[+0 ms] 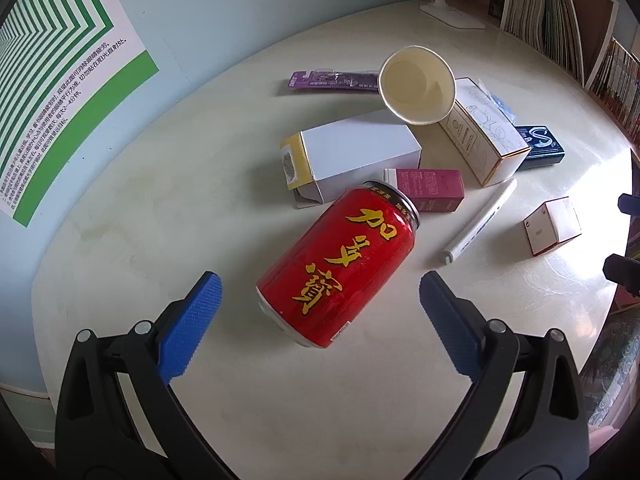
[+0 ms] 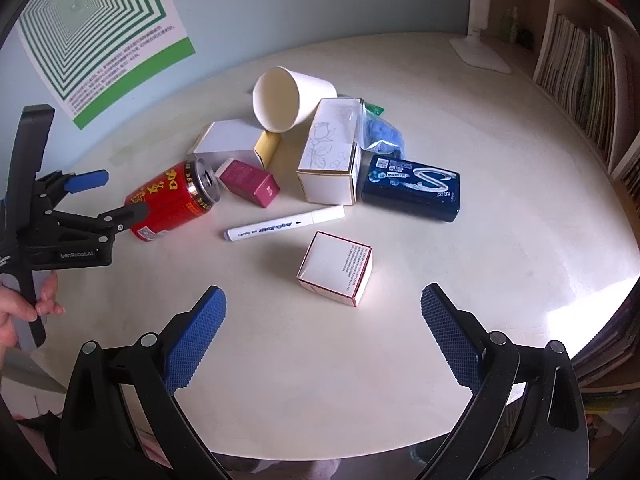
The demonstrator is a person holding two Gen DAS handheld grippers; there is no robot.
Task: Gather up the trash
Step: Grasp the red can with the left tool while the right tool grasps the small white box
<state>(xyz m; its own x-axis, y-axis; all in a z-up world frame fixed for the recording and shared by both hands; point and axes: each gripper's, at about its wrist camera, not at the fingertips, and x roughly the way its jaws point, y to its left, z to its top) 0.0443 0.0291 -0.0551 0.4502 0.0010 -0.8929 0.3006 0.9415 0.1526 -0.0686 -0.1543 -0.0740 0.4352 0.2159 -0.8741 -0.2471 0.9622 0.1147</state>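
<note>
A red drink can [image 1: 340,264] lies on its side on the cream table [image 1: 160,240]. My left gripper [image 1: 320,292] is open, one finger on each side of the can's base without touching it. In the right wrist view the can [image 2: 172,200] and the left gripper [image 2: 116,196] show at the left. My right gripper [image 2: 322,304] is open and empty, just short of a small white box with red edges [image 2: 336,274]. A paper cup [image 2: 288,98], a white marker [image 2: 286,222], a maroon box [image 2: 248,182] and white boxes [image 2: 330,156] lie beyond.
A dark blue gum pack [image 2: 412,190] and a blue plastic bag [image 2: 380,132] lie at the right of the pile. A purple packet [image 1: 332,80] lies at the back. A white lamp base [image 2: 480,54] and bookshelves [image 2: 580,80] stand at the far right. A green poster [image 2: 96,28] hangs on the wall.
</note>
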